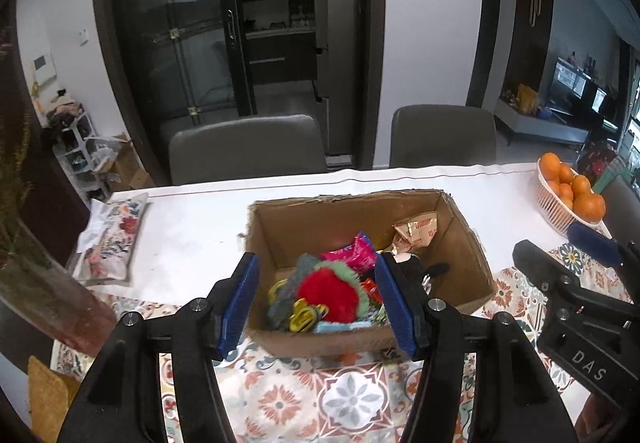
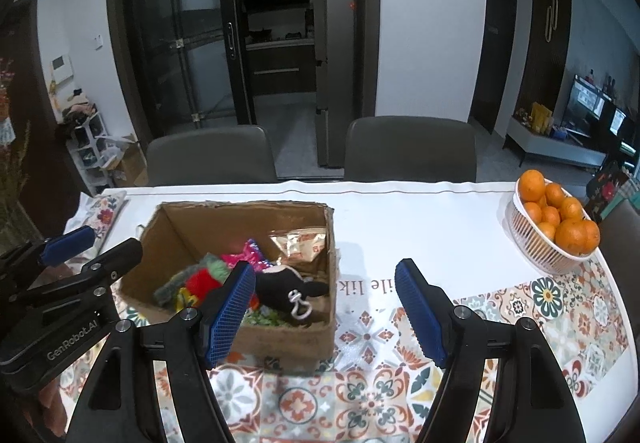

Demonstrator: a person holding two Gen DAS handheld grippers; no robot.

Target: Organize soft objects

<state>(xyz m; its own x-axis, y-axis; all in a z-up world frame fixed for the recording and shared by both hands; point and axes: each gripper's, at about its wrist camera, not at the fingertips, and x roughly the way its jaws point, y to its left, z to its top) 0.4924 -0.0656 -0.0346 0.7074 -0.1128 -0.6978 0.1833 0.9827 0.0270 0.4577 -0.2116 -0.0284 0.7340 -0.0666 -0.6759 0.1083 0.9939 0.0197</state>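
Left wrist view: left gripper (image 1: 316,303) hovered at the near rim of the open brown cardboard box (image 1: 460,243), jaws spread, holding nothing. Box held a red and green fuzzy plush (image 1: 332,293), a pink crinkly packet (image 1: 356,253) and a gold foil packet (image 1: 416,233).

Right wrist view: right gripper (image 2: 326,311) sat just right of the box, jaws released and empty. A black plush with metal clip (image 2: 286,293) lay inside. White basket of oranges (image 2: 536,243) stood far right on the table (image 2: 420,215). Judgement: collection looked nearly finished; a floral fabric pouch (image 2: 106,213) was left outside, far left.
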